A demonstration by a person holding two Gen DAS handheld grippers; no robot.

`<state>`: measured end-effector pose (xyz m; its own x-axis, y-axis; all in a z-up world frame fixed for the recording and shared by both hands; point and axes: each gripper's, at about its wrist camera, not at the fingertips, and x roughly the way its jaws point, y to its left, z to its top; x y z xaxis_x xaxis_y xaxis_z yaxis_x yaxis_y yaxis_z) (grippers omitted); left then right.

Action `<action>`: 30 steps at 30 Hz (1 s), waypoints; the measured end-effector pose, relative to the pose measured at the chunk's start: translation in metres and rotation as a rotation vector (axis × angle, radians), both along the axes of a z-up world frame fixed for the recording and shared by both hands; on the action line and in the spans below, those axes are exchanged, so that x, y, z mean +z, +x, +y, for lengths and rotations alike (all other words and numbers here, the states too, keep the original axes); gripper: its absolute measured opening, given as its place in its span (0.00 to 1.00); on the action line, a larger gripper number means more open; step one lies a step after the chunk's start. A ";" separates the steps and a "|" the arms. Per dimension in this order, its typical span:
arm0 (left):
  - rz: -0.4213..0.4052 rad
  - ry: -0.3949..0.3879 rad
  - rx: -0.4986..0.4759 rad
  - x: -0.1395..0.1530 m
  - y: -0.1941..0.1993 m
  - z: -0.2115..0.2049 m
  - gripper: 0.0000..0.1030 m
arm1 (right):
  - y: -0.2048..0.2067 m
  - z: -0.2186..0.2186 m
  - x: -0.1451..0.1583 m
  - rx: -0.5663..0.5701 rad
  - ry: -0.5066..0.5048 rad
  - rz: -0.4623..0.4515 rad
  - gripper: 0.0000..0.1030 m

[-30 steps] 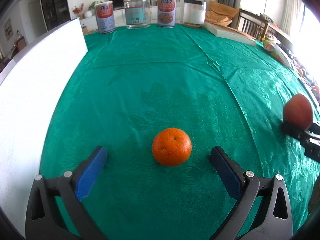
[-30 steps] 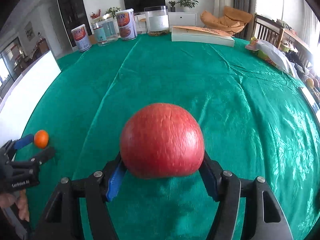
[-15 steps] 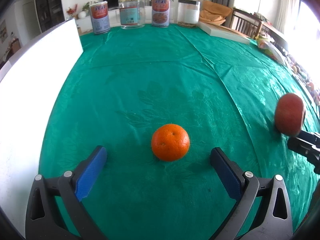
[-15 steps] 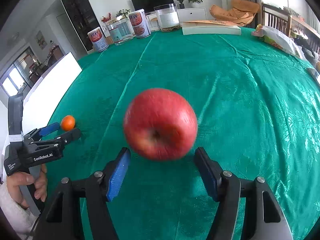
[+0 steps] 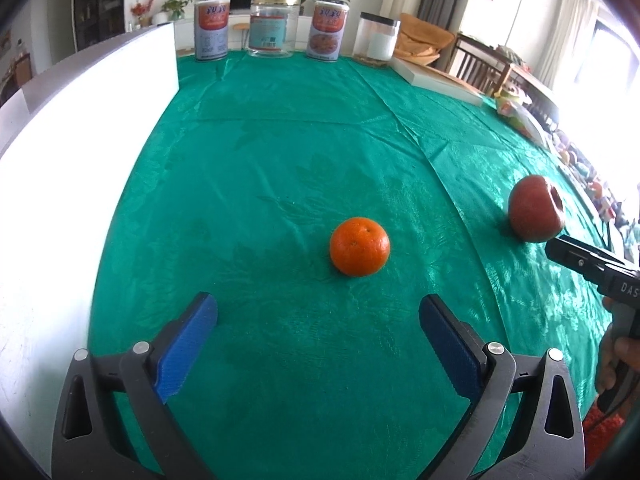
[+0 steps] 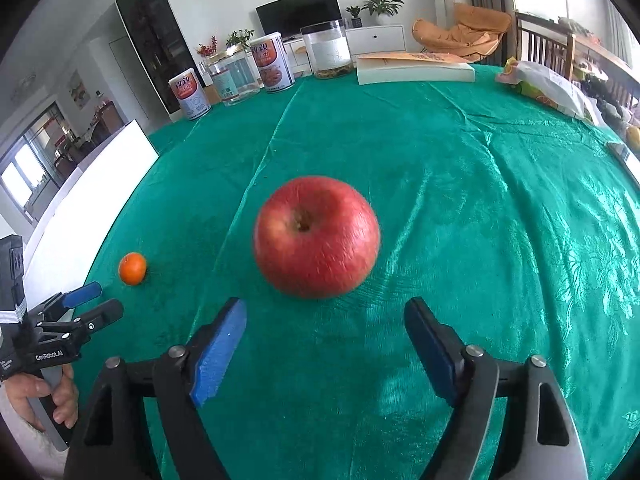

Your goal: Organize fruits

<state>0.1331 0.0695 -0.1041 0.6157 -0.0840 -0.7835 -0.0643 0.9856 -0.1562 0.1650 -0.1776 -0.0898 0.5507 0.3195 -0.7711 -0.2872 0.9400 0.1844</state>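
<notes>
An orange (image 5: 359, 246) lies on the green tablecloth just ahead of my left gripper (image 5: 318, 316), which is open and empty. A red apple (image 6: 316, 236) lies on the cloth just ahead of my right gripper (image 6: 325, 322), which is open and empty. The apple also shows at the right in the left wrist view (image 5: 535, 208). The orange shows small at the left in the right wrist view (image 6: 132, 268), in front of the left gripper (image 6: 93, 300).
A white board (image 5: 72, 152) stands along the table's left side. Two cans (image 5: 212, 28), a clear jar (image 5: 273, 26) and a glass canister (image 5: 376, 42) stand at the far edge, with a flat white box (image 6: 414, 70) and a snack bag (image 6: 548, 88) at the right.
My right gripper has opened and let go of the apple, which now rests on the cloth. Both grippers have drawn back a little from their fruits.
</notes>
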 end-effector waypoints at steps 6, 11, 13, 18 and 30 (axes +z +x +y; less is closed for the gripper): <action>-0.045 0.055 -0.038 0.004 0.015 -0.015 0.86 | 0.013 0.012 -0.001 0.009 -0.082 -0.023 0.87; -0.019 0.167 -0.068 -0.003 0.038 -0.038 0.48 | 0.034 0.028 0.001 0.025 -0.114 -0.026 0.87; -0.010 0.163 -0.074 0.000 0.039 -0.040 0.30 | 0.044 0.035 -0.005 0.030 -0.156 0.018 0.82; 0.011 0.044 -0.059 0.027 0.016 -0.024 0.28 | 0.040 0.025 0.007 -0.031 -0.092 0.086 0.67; -0.148 -0.275 0.011 0.186 -0.120 0.083 0.28 | -0.033 0.144 0.144 0.335 0.321 0.109 0.67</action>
